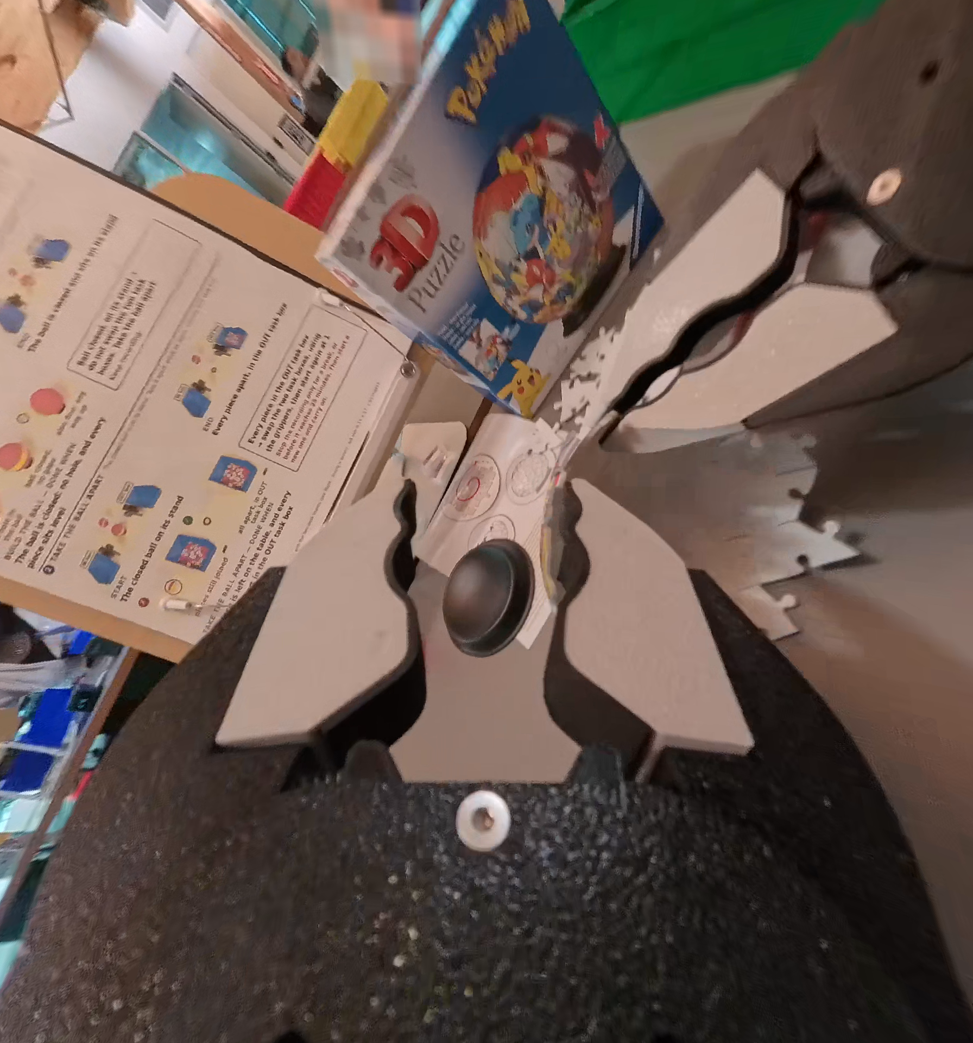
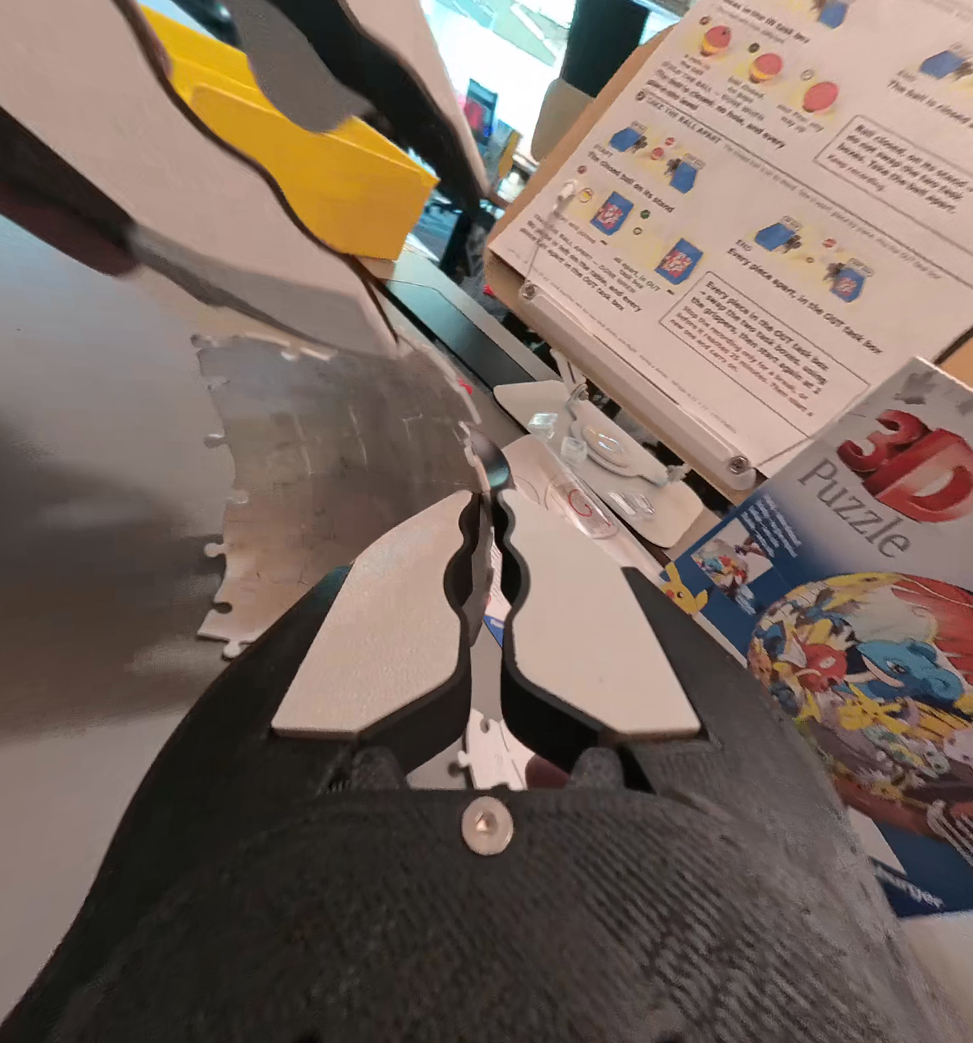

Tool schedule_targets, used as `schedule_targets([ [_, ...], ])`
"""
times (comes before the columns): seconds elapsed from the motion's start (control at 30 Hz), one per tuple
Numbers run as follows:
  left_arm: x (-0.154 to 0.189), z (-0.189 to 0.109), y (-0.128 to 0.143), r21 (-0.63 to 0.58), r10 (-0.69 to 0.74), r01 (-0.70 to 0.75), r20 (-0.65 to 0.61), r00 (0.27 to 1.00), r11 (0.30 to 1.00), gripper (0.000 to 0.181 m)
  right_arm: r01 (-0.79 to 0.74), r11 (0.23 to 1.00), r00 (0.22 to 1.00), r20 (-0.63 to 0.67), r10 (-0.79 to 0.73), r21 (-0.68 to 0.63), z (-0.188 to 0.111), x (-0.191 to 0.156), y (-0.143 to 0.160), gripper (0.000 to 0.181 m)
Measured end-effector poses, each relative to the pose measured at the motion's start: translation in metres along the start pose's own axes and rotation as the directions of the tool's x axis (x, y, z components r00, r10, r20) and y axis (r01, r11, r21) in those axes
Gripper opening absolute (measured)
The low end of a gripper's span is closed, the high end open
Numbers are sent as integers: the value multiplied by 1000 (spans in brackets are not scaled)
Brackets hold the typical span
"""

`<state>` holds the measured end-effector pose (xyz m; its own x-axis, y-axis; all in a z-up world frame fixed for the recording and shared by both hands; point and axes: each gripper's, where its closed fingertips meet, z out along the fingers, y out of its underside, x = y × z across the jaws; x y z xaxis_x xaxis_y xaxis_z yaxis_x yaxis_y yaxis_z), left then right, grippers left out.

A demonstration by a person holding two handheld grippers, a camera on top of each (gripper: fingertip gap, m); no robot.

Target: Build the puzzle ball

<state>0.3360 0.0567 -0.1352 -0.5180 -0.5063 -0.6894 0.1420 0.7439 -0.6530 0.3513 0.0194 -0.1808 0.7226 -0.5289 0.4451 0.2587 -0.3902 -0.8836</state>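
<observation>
A curved section of the puzzle ball [image 2: 332, 451], silver on its inner side with knobbed edges, hangs in the air. My right gripper [image 2: 487, 499] is shut on its edge. In the left wrist view the same section [image 1: 766, 508] shows at the right, with the right gripper [image 1: 614, 395] clamped on it. My left gripper [image 1: 490, 491] is open; a thin printed edge of the section lies against the inner face of its right finger. The round black stand [image 1: 487, 598] sits on the table beyond its fingers. The left gripper [image 2: 442, 265] also shows at the top left of the right wrist view.
The blue puzzle box [image 1: 501, 226] stands behind the stand and also shows in the right wrist view [image 2: 868, 621]. An instruction sheet on a board [image 1: 134, 367] leans at the back. A white leaflet [image 1: 490, 480] lies under the stand. A yellow bin [image 2: 315, 169] sits at the back. About 7 cm separates my left fingertips from my right.
</observation>
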Motion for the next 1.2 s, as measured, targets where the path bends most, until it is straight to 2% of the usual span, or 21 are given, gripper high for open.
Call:
schedule_targets([
  [0.03,0,-7,-6,36,-28,28,11,1000,999,48,-9,1000,1000,-20,10,8,-3,1,1,5],
  [0.1,-2,-20,-14,91,-90,87,29,996,992,48,-42,999,998,-40,42,24,-7,3,4,4],
  [0.27,19,-41,-21,130,-234,236,-35,972,963,52,-87,996,993,-79,89,26,-19,7,10,3],
  [0.43,54,-42,-3,61,-259,264,-70,963,963,52,-73,996,985,-153,79,44,-32,20,10,3],
  [0.6,73,-40,12,16,-370,373,-95,924,928,51,-85,991,967,-233,106,100,-52,41,3,4],
  [0.73,86,-36,24,-44,-378,376,-112,919,926,51,-89,984,939,-316,135,158,-85,68,-11,3],
  [0.9,99,-20,30,-122,-409,394,-143,901,911,48,-62,981,880,-453,141,185,-145,105,-20,3],
  [1.03,114,-1,24,-180,-458,427,-208,864,886,48,-69,980,824,-543,162,187,-191,124,-15,3],
  [1.2,141,12,7,-240,-498,440,-323,805,866,47,-96,976,787,-585,194,195,-217,137,-5,3],
])
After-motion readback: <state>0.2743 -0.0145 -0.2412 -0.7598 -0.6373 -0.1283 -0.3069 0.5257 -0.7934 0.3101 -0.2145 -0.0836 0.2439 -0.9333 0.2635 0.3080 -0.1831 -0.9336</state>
